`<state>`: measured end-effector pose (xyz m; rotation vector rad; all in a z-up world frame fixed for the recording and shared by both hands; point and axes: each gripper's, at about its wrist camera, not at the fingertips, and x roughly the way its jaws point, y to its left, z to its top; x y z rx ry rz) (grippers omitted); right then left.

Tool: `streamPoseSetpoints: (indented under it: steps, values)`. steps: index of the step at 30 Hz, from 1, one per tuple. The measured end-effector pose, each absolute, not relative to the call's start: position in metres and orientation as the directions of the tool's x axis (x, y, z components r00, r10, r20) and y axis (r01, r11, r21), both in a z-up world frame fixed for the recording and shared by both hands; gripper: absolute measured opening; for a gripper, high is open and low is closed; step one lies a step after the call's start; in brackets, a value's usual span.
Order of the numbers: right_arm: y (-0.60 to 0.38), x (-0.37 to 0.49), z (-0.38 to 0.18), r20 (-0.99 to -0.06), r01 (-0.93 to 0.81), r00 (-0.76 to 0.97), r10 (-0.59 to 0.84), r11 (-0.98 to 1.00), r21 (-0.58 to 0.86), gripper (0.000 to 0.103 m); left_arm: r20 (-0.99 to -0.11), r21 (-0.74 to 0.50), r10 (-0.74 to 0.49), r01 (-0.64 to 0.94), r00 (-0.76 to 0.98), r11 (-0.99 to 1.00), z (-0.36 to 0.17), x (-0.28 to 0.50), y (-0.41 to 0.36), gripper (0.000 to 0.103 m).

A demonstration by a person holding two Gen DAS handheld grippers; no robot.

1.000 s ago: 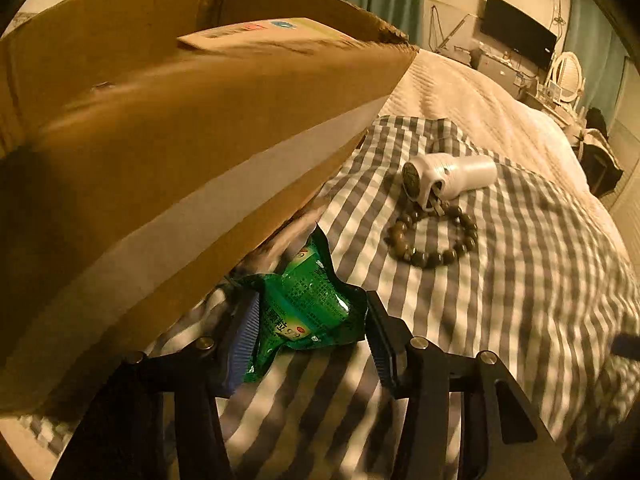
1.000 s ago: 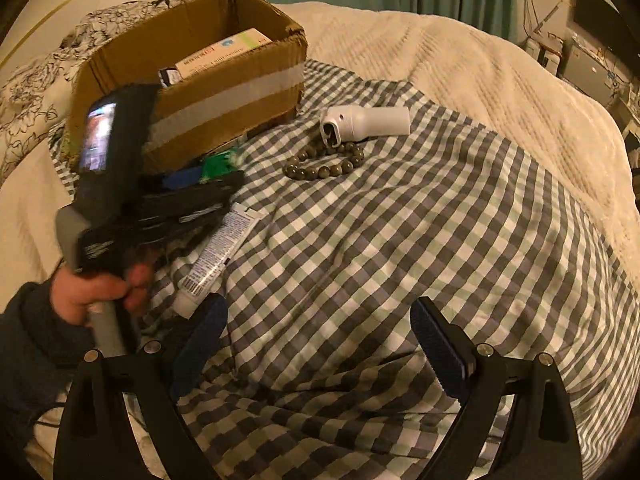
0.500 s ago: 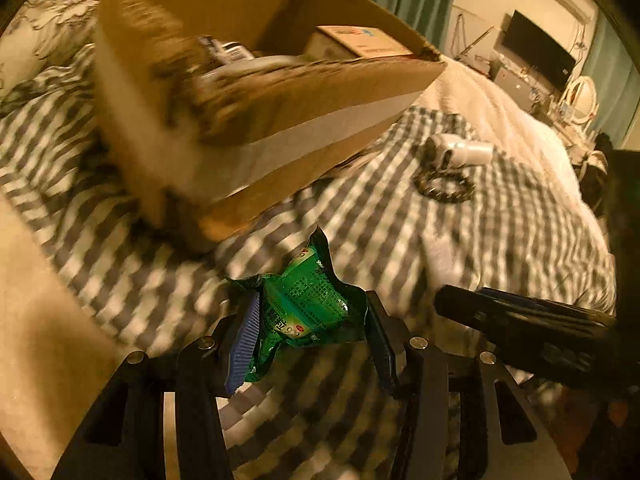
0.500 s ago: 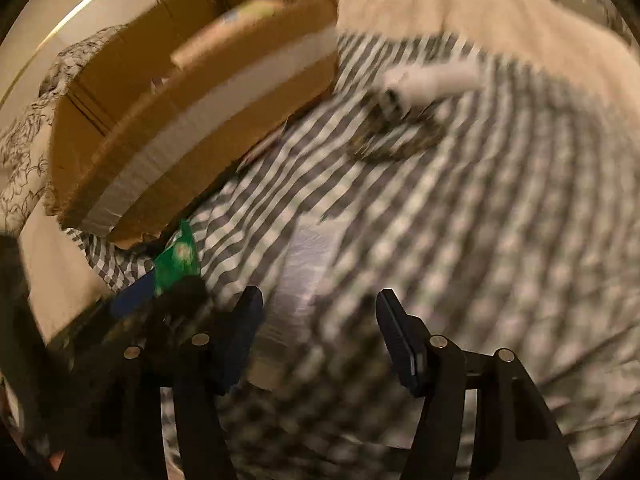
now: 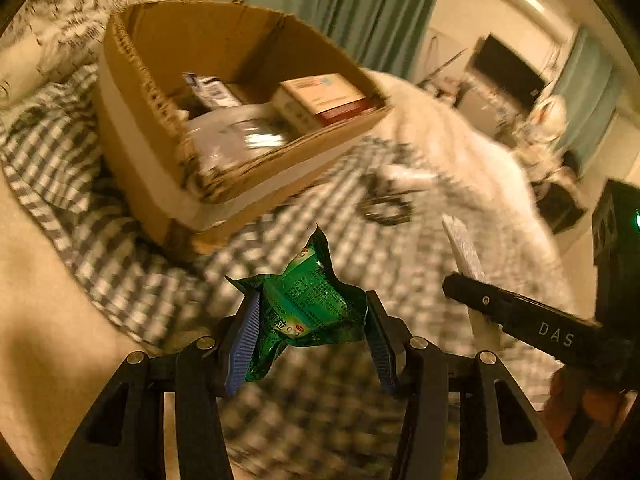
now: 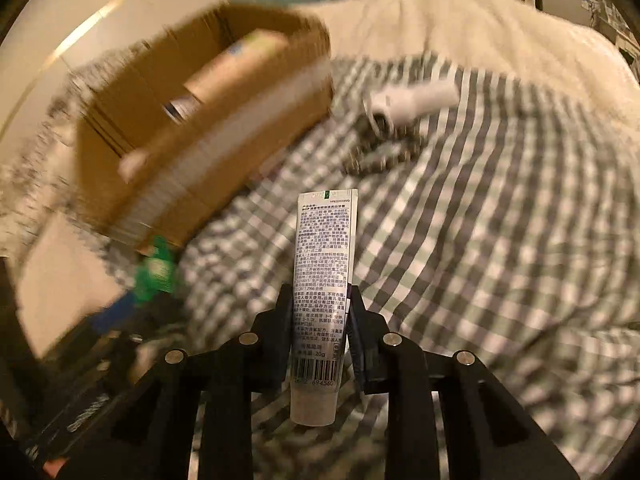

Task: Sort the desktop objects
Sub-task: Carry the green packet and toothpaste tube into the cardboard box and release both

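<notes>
Motion blur smears the cardboard box (image 6: 208, 120) and bead bracelet (image 5: 386, 210) — their details unreadable.

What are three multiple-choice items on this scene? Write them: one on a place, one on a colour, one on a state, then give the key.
1. Where does the bead bracelet lie?
A. in the cardboard box
B. on the checked cloth
C. in the left gripper

2. What colour is the packet in the left gripper?
A. green
B. red
C. white

3. What state is the right gripper in?
A. open and empty
B. shut on the tube
C. shut on the bracelet

Key:
1 B, it rests on the checked cloth beside the white device, outside the cardboard box.
2 A, its crinkled foil is green.
3 B, both fingers press the sides of the tube.
</notes>
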<state>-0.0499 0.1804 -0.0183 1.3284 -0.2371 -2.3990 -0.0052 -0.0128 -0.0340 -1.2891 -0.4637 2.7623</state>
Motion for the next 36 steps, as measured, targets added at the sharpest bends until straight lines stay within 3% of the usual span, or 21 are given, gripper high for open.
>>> streamPoseSetpoints:
  steps: [5,11,15,17,19,20,21,22,23,24,31,36]
  values:
    - [0.193,-0.027,0.028,-0.71,0.269,-0.574,-0.408,-0.913,0.307,0.024,-0.642,-0.288,0.223,-0.039,-0.733,-0.957,0.023,-0.005,-0.015,0.052]
    - [0.156,-0.054,0.082,-0.658,0.359,-0.601,-0.454,-0.889,0.285,0.024,-0.583,-0.152,0.114,-0.031,-0.805,-0.988,0.085,-0.065,-0.053,0.052]
    - [0.111,-0.101,0.105,-0.628,0.414,-0.581,-0.518,-0.852,0.319,0.024,-0.619,-0.011,0.037,-0.039,-0.785,-0.999,0.072,-0.111,-0.076,0.052]
    - [0.093,-0.126,0.104,-0.628,0.422,-0.564,-0.536,-0.841,0.339,0.025,-0.617,-0.01,0.028,-0.027,-0.786,-1.0,0.056,-0.115,-0.088,0.053]
    - [0.073,-0.15,0.094,-0.639,0.427,-0.537,-0.551,-0.831,0.357,0.026,-0.619,-0.056,0.047,-0.016,-0.784,-0.998,0.04,-0.12,-0.1,0.061]
    - [0.067,-0.161,0.089,-0.648,0.431,-0.523,-0.554,-0.828,0.359,0.027,-0.617,-0.082,0.07,-0.024,-0.784,-0.996,0.035,-0.121,-0.103,0.069]
    - [0.06,-0.169,0.085,-0.659,0.431,-0.515,-0.548,-0.83,0.354,0.04,-0.6,-0.09,0.088,-0.042,-0.795,-0.995,0.031,-0.118,-0.102,0.082]
    - [0.058,-0.175,0.083,-0.659,0.412,-0.536,-0.528,-0.845,0.341,0.049,-0.581,-0.089,0.103,-0.063,-0.807,-0.994,0.031,-0.115,-0.097,0.088]
    - [0.06,-0.175,0.085,-0.648,0.397,-0.561,-0.516,-0.854,0.337,0.069,-0.572,-0.084,0.111,-0.076,-0.813,-0.994,0.031,-0.113,-0.091,0.1]
    - [0.064,-0.176,0.087,-0.627,0.38,-0.589,-0.51,-0.859,0.342,0.074,-0.559,-0.068,0.107,-0.083,-0.822,-0.994,0.032,-0.11,-0.081,0.103]
    - [0.122,-0.158,0.095,-0.63,0.297,-0.616,-0.472,-0.881,0.369,0.074,-0.482,0.011,0.193,-0.226,-0.854,-0.974,0.056,-0.071,-0.025,0.103]
    - [0.181,-0.097,0.084,-0.657,0.275,-0.638,-0.401,-0.916,0.293,0.077,-0.53,-0.006,0.246,-0.286,-0.811,-0.958,0.049,-0.04,0.021,0.103]
